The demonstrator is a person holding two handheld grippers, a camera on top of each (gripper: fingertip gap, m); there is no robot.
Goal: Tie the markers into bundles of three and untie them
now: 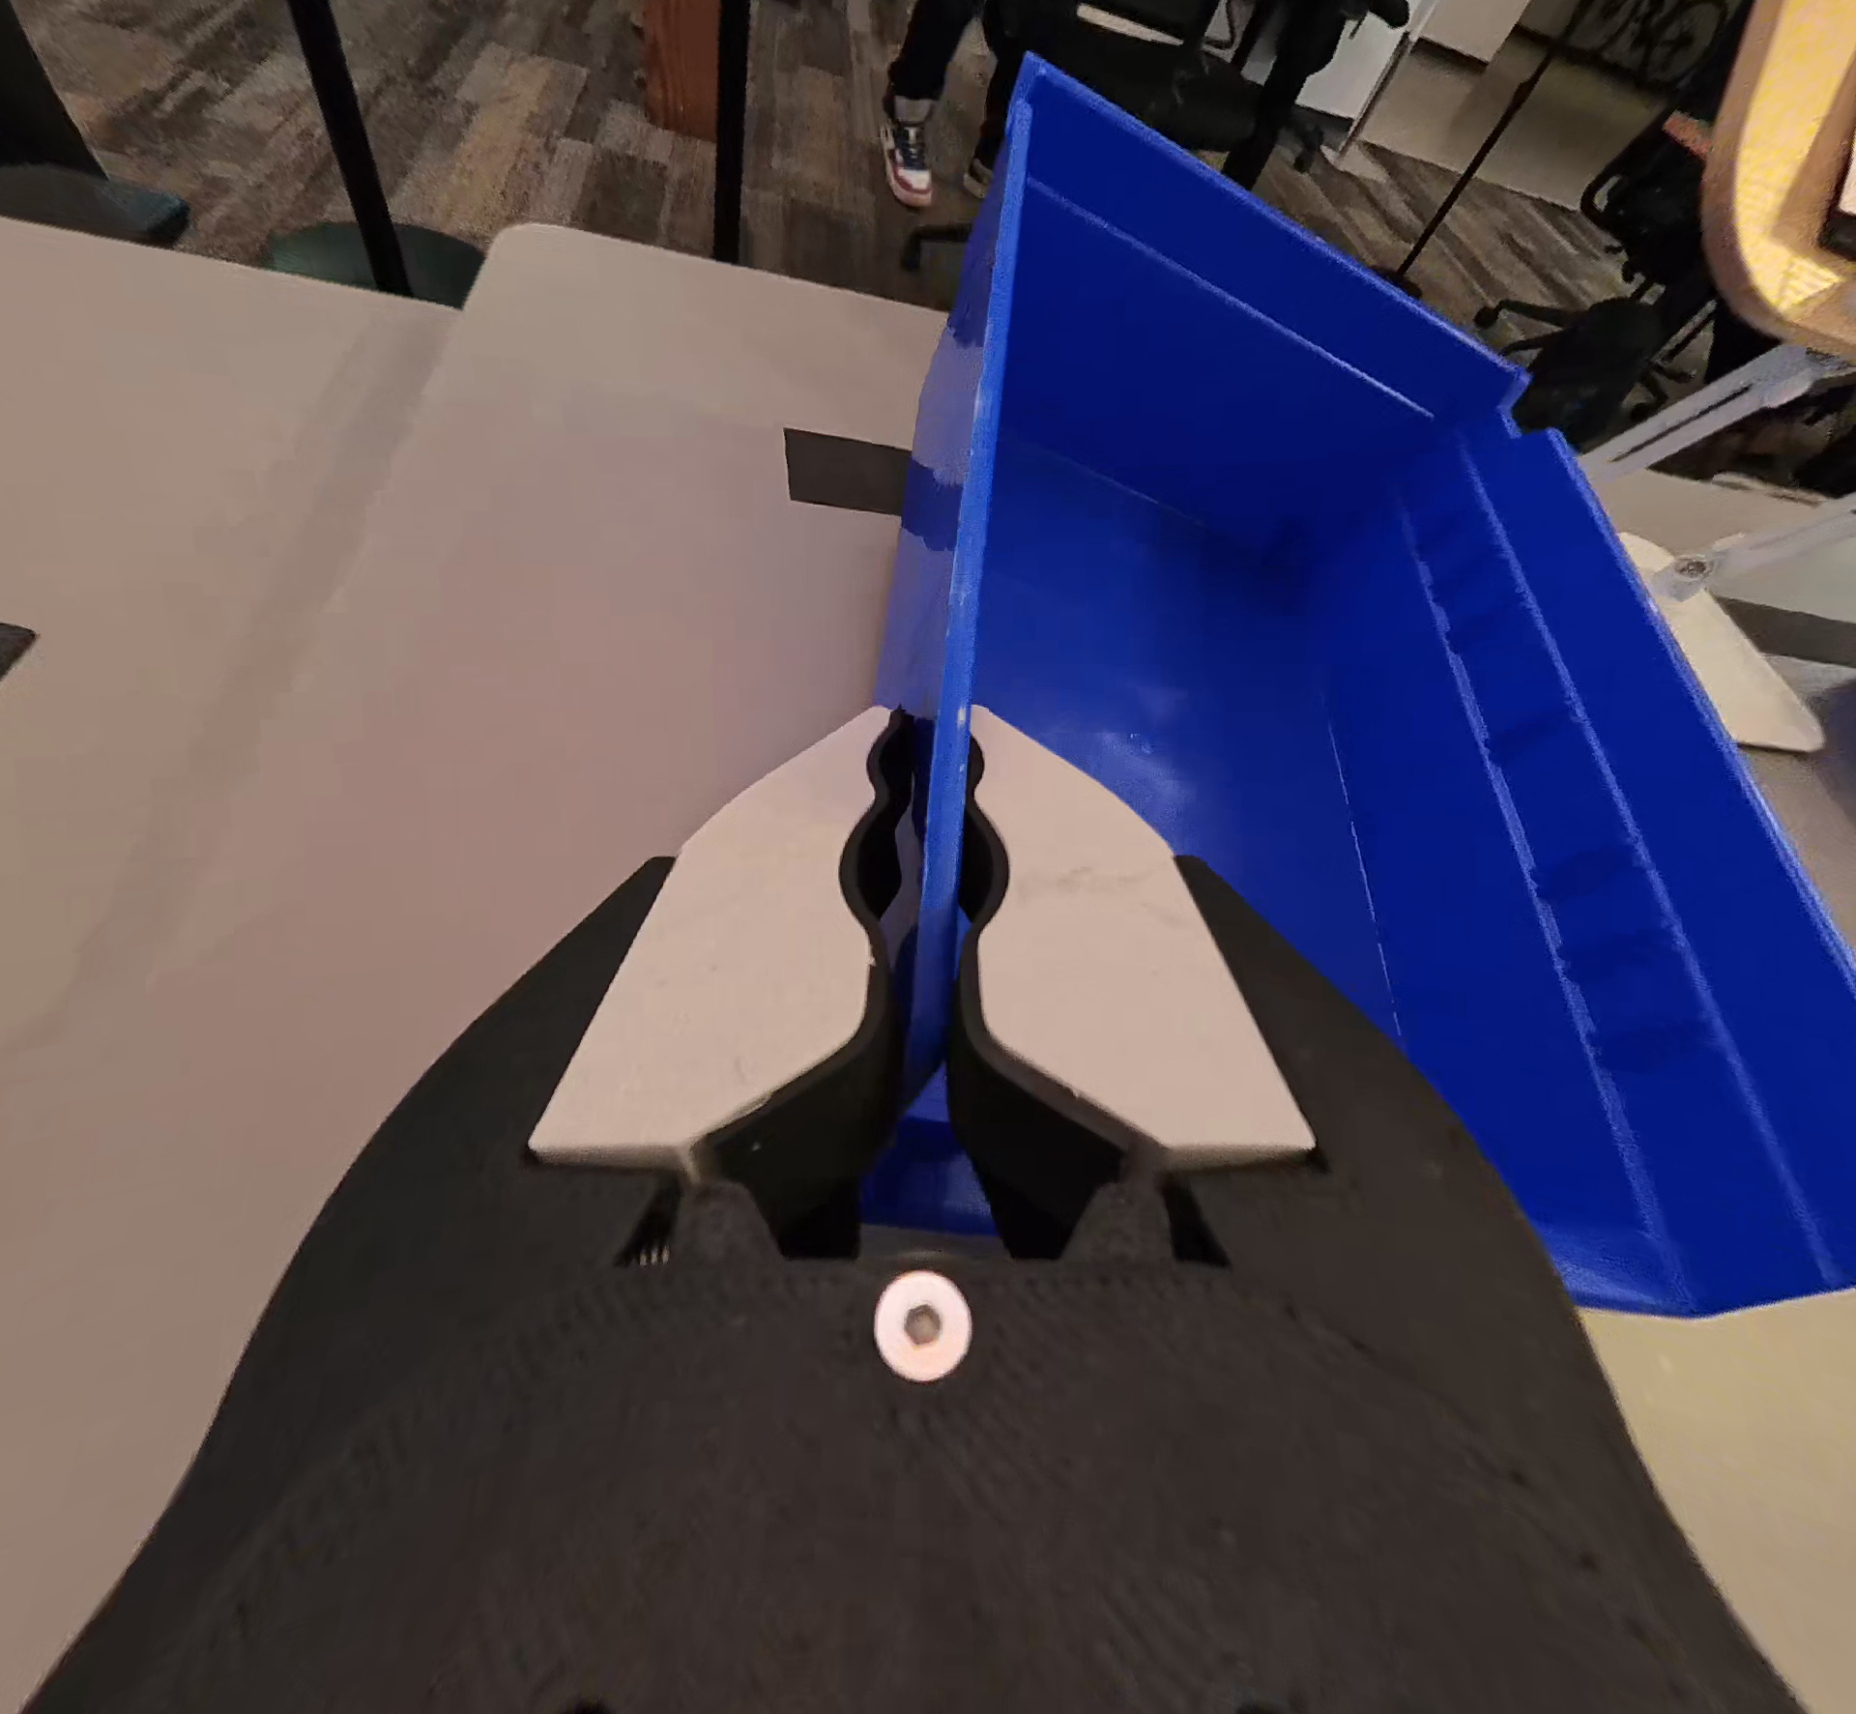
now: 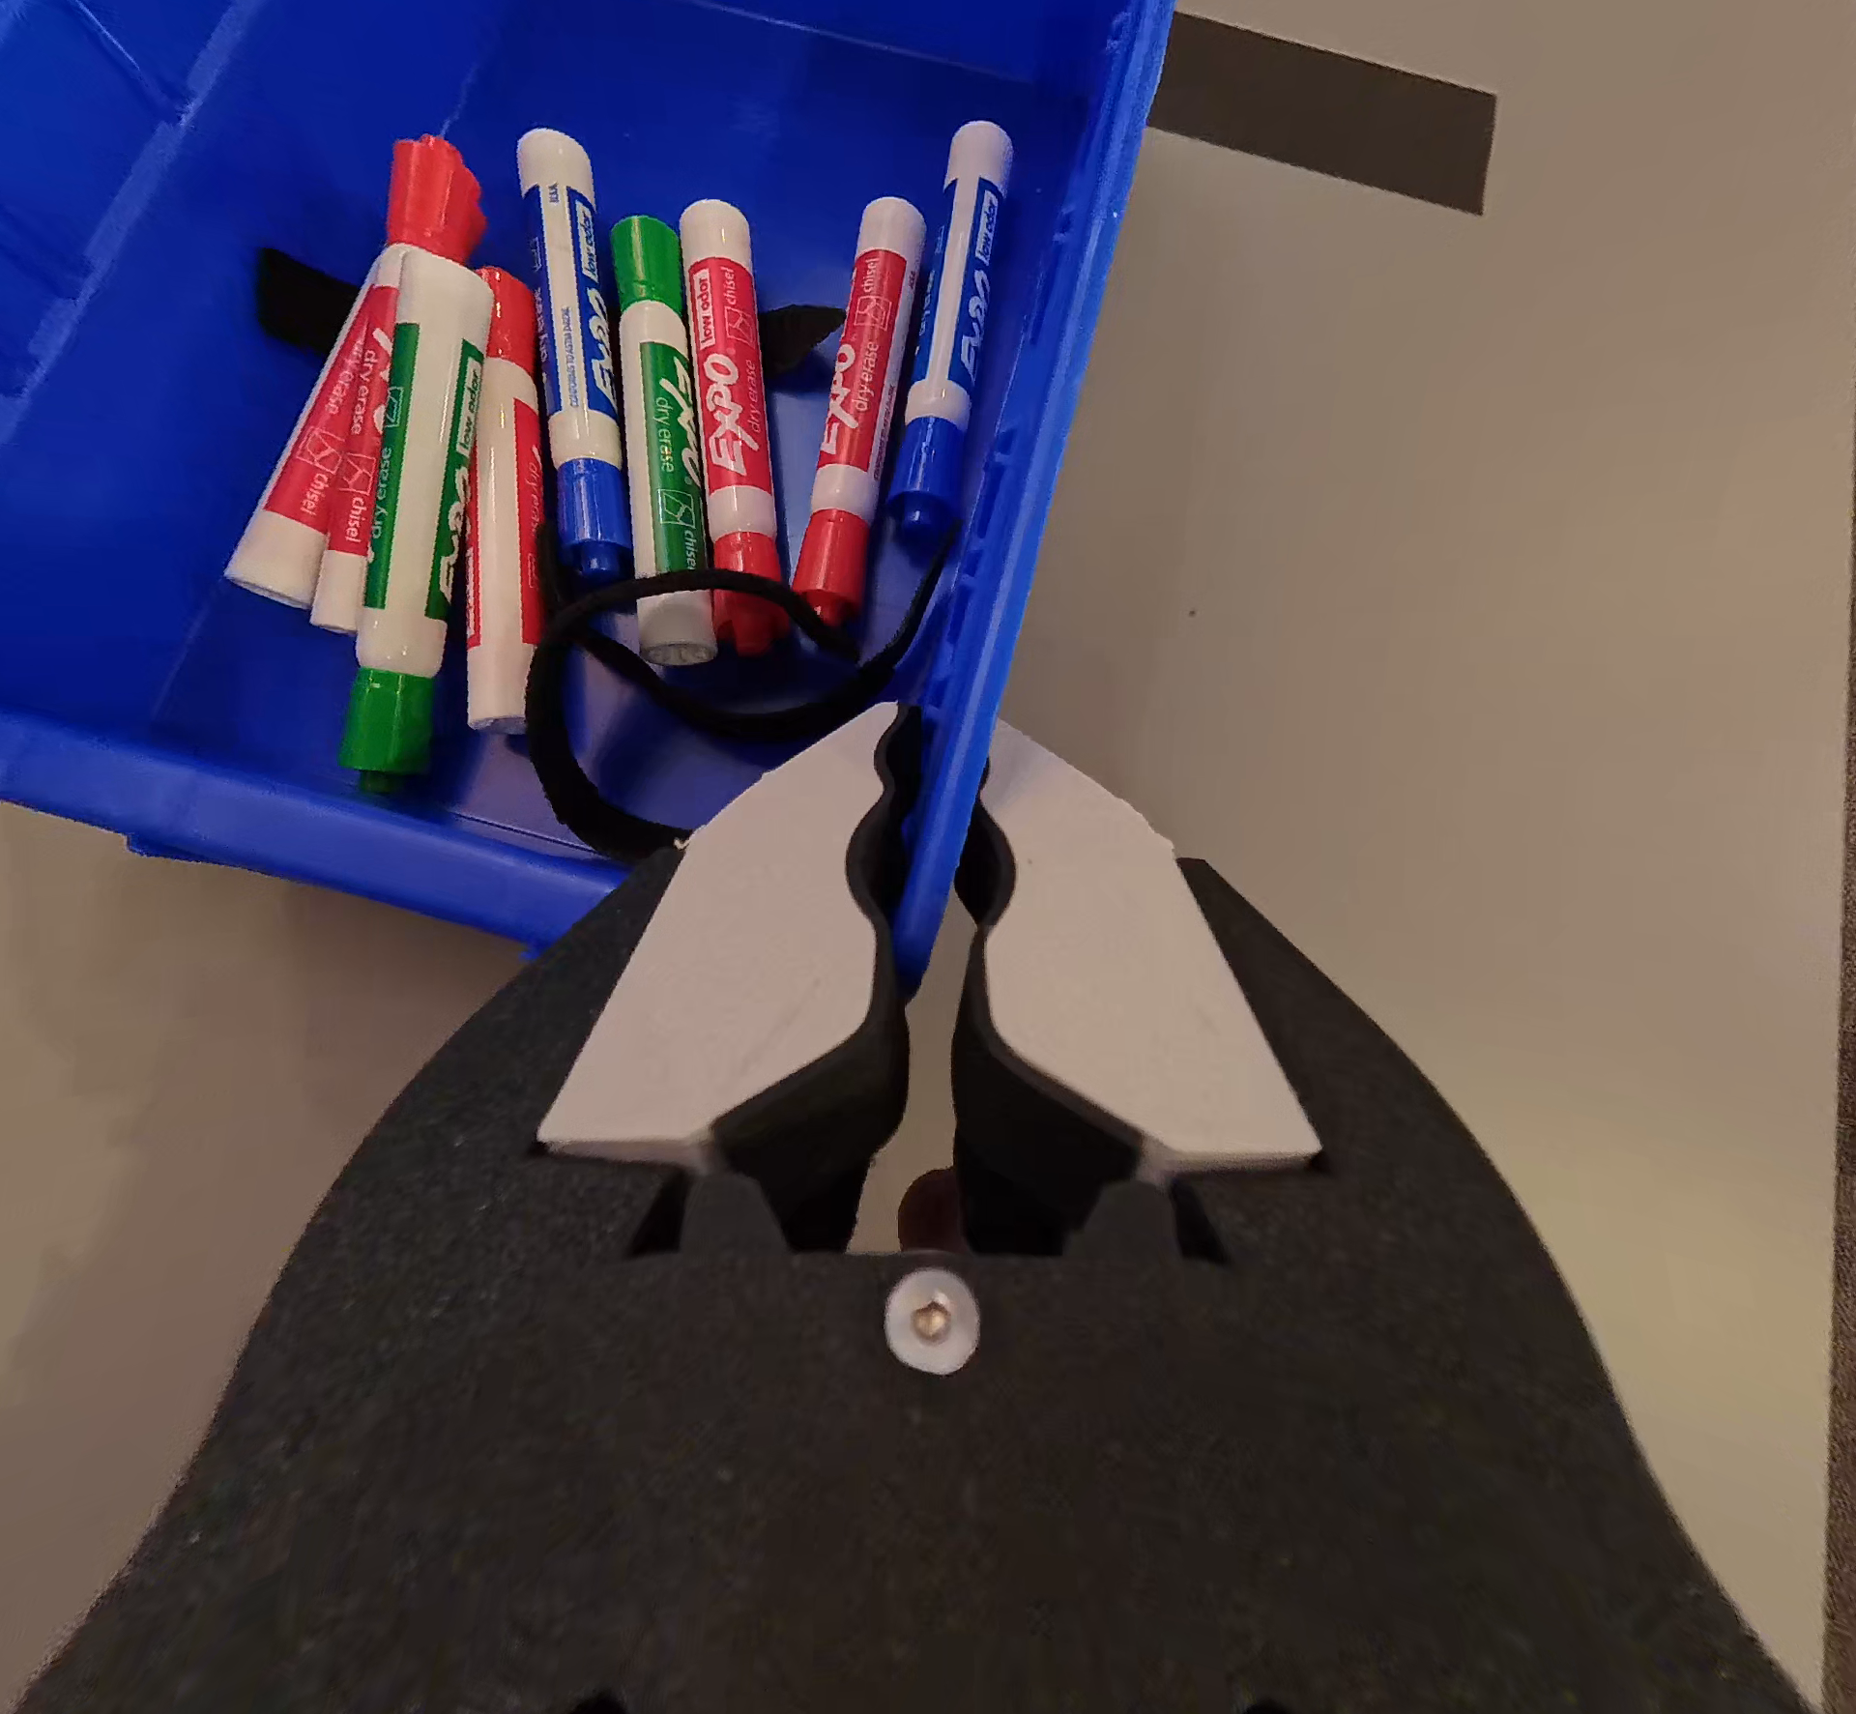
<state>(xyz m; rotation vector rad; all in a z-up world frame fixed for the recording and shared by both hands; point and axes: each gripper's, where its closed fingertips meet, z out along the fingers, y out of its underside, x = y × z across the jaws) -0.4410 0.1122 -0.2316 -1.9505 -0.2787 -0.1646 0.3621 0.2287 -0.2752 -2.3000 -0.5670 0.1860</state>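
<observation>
A blue plastic bin (image 1: 1205, 561) is tilted off the light table, held by both grippers. My left gripper (image 1: 929, 742) is shut on the bin's left side wall (image 1: 964, 511). My right gripper (image 2: 939, 742) is shut on the bin's right side wall (image 2: 1065, 340). In the right wrist view, several red, green and blue dry-erase markers (image 2: 643, 400) lie heaped at the bin's near end, with loose black straps (image 2: 643, 661) among them. One strap (image 2: 291, 300) wraps a group of markers at the left. The left wrist view shows only the bin's bare far part.
Black tape strips lie on the table (image 1: 402, 661) beside the bin, in the left wrist view (image 1: 844, 471) and the right wrist view (image 2: 1326, 119). Beyond the table edge are black poles (image 1: 321, 79), office chairs and a person's legs (image 1: 934, 59). The grippers' ends are close to 80 cm from one another.
</observation>
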